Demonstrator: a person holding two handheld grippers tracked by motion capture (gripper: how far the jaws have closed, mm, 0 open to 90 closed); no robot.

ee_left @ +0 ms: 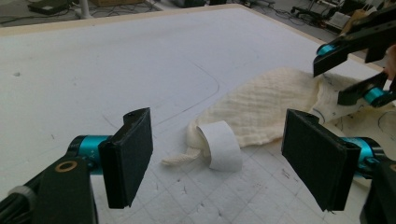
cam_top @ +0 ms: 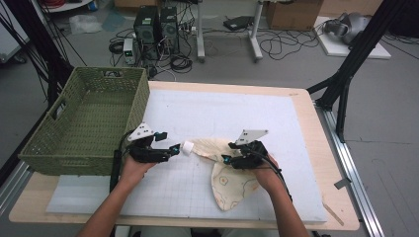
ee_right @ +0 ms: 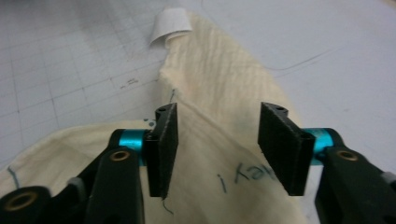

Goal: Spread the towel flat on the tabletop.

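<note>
Cream cloth point(cam_top: 227, 165) lay crumpled at centre frame, far from folded or in the basket point(cam_top: 86, 121) at left. Left gripper point(ee_left: 219, 161) gaped around its white tag point(ee_left: 222, 144); right gripper point(ee_right: 217, 147) hovered half-open, holding nothing.

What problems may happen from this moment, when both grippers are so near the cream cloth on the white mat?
1. The left gripper is open around the white tag; closing there might catch just the tag, and the cloth could slip free.
2. The right gripper is open above the cloth, so nothing pins it; a pull from the left could drag the whole cloth across the mat.
</note>
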